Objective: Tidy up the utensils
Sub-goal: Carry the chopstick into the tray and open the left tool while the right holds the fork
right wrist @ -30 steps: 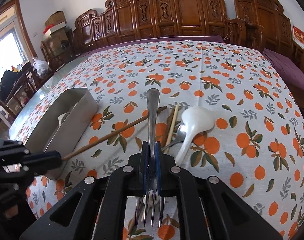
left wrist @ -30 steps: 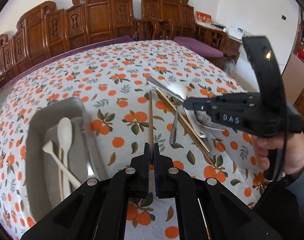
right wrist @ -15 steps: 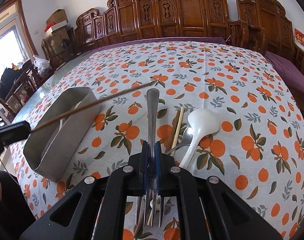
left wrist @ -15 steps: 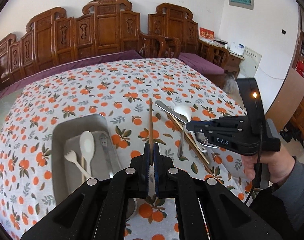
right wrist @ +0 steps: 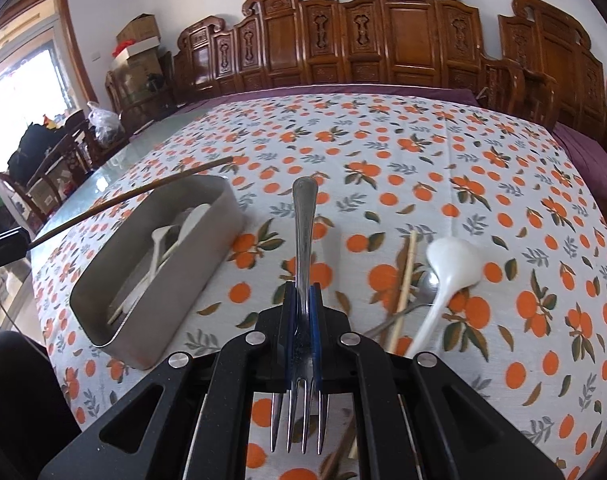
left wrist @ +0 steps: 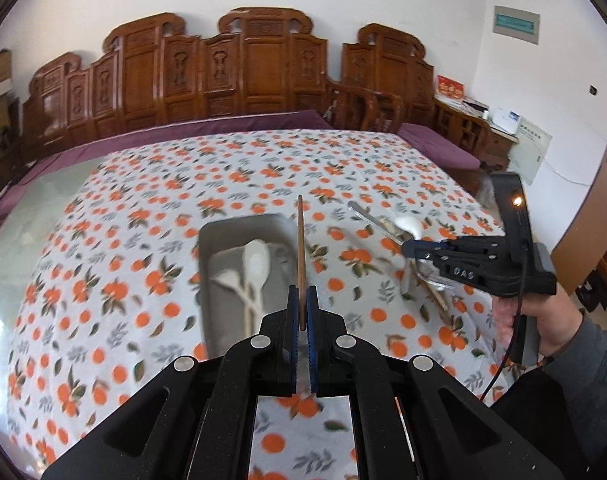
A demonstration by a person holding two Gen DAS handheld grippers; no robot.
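Observation:
My left gripper (left wrist: 301, 295) is shut on a brown chopstick (left wrist: 301, 258), which points forward above the right rim of the grey metal tray (left wrist: 239, 226). In the tray lie a pale wooden spoon (left wrist: 256, 258) and a small wooden fork (left wrist: 232, 283). In the right wrist view the same chopstick (right wrist: 135, 196) slants over the tray (right wrist: 213, 240). My right gripper (right wrist: 302, 294) is shut on a metal fork (right wrist: 304, 232), handle forward and tines back towards the camera, held above the cloth right of the tray. A white plastic spoon (right wrist: 449, 270), a light chopstick (right wrist: 405, 276) and a metal spoon (right wrist: 425, 286) lie on the cloth.
The table wears a white cloth with an orange print (right wrist: 423, 152). Carved wooden chairs (left wrist: 263, 64) line its far side. A person's hand (left wrist: 543, 322) holds the right gripper's handle. Boxes and bags (right wrist: 135, 48) stand at the far left.
My left gripper has lifted the brown chopstick off the cloth and carried it left over the tray. The right gripper with the fork has shifted slightly towards the tray.

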